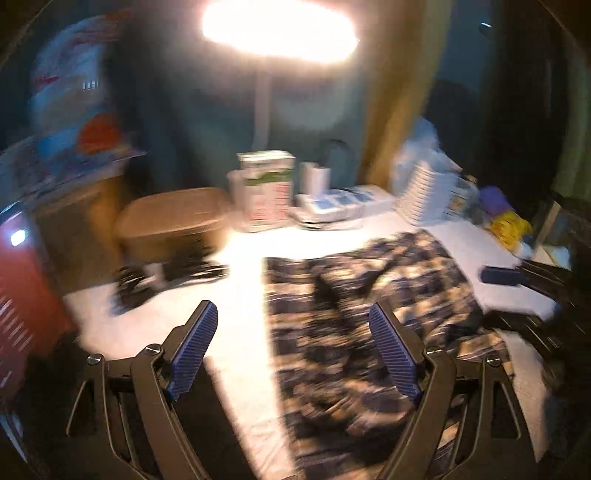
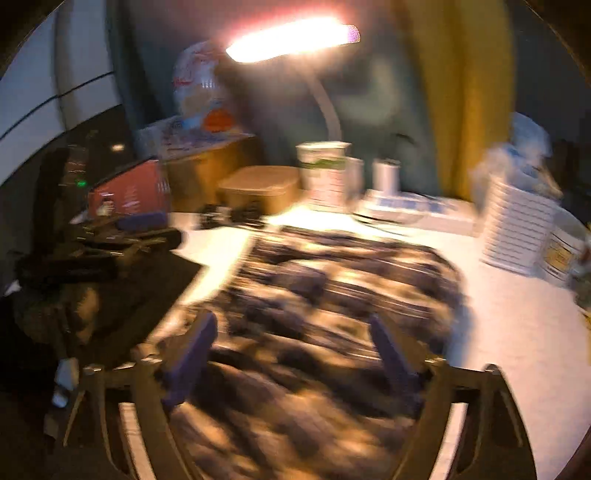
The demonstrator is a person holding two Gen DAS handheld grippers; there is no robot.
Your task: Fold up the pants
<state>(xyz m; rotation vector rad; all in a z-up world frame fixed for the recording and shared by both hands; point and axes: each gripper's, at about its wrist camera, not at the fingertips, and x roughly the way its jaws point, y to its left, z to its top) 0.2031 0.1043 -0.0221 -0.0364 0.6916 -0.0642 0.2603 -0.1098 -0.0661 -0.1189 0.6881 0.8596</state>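
One pair of patterned pants (image 1: pixel 369 314) lies bunched on the white worktop (image 1: pixel 240 295), right of its middle. Two grippers show: the left gripper (image 1: pixel 293 354) is spread wide with nothing between its pads, and the right gripper (image 2: pixel 293 354) is spread above the pants, gripping nothing. One lamp (image 1: pixel 280 29) glares behind the pants. One carton (image 1: pixel 267 188) carries print, blurred past reading.
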